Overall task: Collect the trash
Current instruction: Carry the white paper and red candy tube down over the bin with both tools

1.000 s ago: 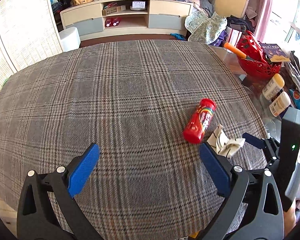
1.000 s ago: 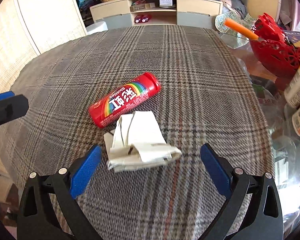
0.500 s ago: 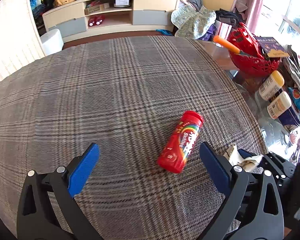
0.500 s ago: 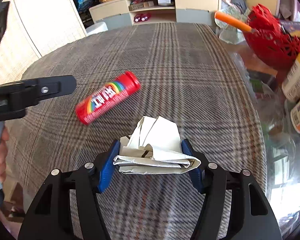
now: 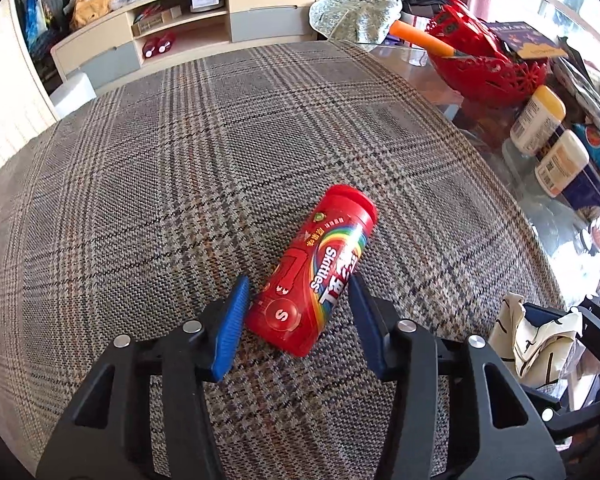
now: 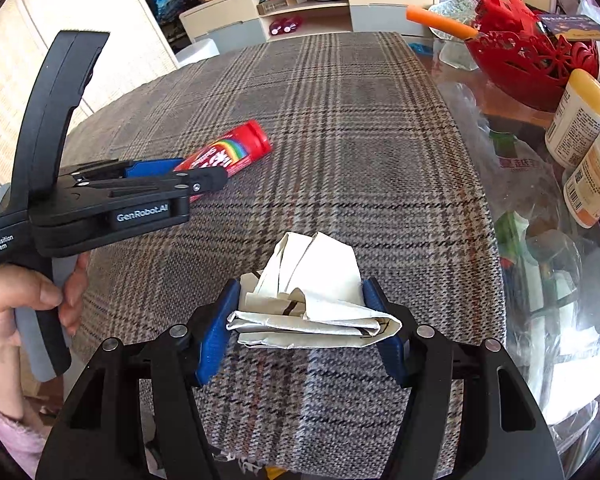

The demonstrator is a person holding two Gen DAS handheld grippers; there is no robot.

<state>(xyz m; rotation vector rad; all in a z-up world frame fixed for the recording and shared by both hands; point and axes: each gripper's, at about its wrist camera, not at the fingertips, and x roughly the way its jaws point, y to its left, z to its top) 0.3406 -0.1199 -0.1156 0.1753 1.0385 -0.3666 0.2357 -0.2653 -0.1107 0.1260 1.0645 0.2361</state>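
A red Skittles tube (image 5: 316, 272) lies on its side on the plaid tablecloth (image 5: 172, 160). My left gripper (image 5: 298, 312) straddles its near end and its jaws are closing, the blue pads against the tube's sides. In the right wrist view the left gripper (image 6: 188, 174) comes in from the left, held by a hand (image 6: 20, 292), with the tube (image 6: 236, 150) between its fingers. My right gripper (image 6: 300, 320) is shut on a crumpled white paper (image 6: 312, 280), held just above the cloth near the table's front edge. The paper (image 5: 536, 336) also shows at the lower right of the left wrist view.
A red openwork basket (image 5: 492, 68) with an orange-handled tool (image 5: 424, 38) stands at the far right. Two white bottles (image 5: 536, 120) and clear plastic bags (image 6: 540, 248) crowd the glass tabletop to the right of the cloth. A low TV cabinet (image 5: 220, 12) stands behind the table.
The left gripper came down over the tube and its jaws narrowed from wide open onto it. The right gripper closed on the paper and drew it toward the near edge.
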